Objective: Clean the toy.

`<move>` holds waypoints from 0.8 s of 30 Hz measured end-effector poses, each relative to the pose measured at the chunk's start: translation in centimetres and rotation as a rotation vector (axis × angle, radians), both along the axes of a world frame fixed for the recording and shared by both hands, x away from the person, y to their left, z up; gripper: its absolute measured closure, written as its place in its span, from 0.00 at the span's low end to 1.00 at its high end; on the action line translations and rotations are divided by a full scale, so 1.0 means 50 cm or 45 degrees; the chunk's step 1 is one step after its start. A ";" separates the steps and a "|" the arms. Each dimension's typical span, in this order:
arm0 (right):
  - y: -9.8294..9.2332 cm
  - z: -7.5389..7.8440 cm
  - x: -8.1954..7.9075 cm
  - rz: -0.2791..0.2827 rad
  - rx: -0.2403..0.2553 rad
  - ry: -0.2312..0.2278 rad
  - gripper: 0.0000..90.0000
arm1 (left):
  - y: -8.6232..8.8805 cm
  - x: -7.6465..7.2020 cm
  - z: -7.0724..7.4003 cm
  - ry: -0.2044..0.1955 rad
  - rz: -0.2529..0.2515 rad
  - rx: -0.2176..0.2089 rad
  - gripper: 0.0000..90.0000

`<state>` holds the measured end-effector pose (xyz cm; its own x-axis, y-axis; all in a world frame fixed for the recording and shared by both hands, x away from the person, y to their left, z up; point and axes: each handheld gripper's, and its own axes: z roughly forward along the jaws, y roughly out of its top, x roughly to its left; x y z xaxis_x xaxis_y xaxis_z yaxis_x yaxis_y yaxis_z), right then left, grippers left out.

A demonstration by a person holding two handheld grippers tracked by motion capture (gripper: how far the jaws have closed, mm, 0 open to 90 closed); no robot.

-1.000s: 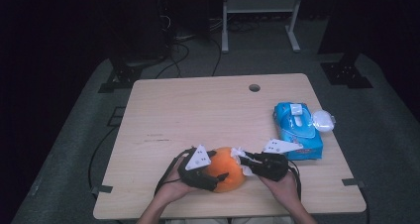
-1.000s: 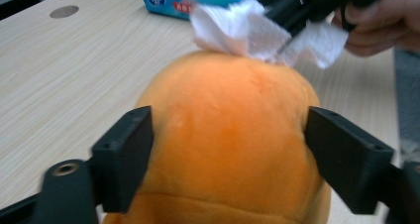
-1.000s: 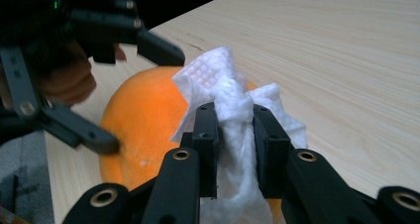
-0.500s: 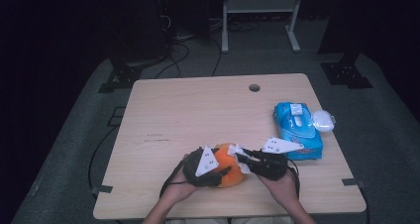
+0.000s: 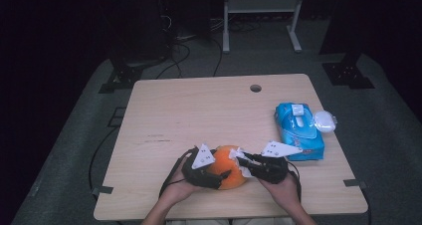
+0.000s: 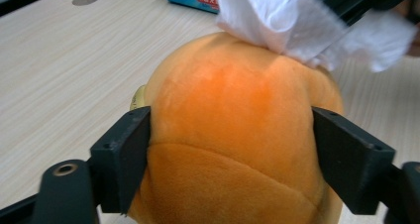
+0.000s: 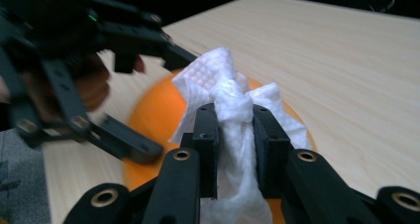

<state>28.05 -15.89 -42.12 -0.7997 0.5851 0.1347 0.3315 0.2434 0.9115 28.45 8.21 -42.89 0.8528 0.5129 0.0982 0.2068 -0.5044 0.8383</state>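
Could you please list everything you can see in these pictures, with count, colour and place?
Table: one, light wood, centre of the high view.
Plush toy: one, orange, near edge of the table, between the grippers.
Wipe: one, white, on top of the toy.
Wipes pack: one, blue, right side of the table.
Lid: one, clear white, beside the pack's right edge.
Shelf frame: one, grey, on the floor behind the table.
Left gripper: one, black, fingers on both sides of the toy.
Right gripper: one, black, fingers shut on the wipe.

high: overhead, far | gripper views: close, share orange plush (image 6: 233, 135)
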 end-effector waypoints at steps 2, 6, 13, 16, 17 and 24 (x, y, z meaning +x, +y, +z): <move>0.014 0.009 -0.009 0.039 -0.017 -0.038 0.83 | -0.004 -0.005 0.002 -0.017 -0.011 0.018 0.24; 0.008 -0.003 -0.003 0.034 -0.039 -0.019 0.83 | 0.012 0.008 0.010 0.026 -0.012 -0.040 0.13; -0.008 -0.008 0.007 -0.013 -0.039 0.012 0.83 | 0.008 0.007 0.003 0.029 0.013 -0.020 0.20; 0.010 0.010 -0.004 0.024 -0.030 -0.036 0.83 | -0.005 -0.006 0.000 -0.014 -0.029 -0.001 0.23; 0.016 0.014 -0.005 0.039 -0.035 -0.049 0.83 | -0.008 -0.010 0.003 -0.030 -0.035 0.025 0.23; 0.001 -0.008 0.006 0.042 -0.059 0.008 0.83 | 0.020 0.012 0.015 0.052 -0.040 -0.077 0.10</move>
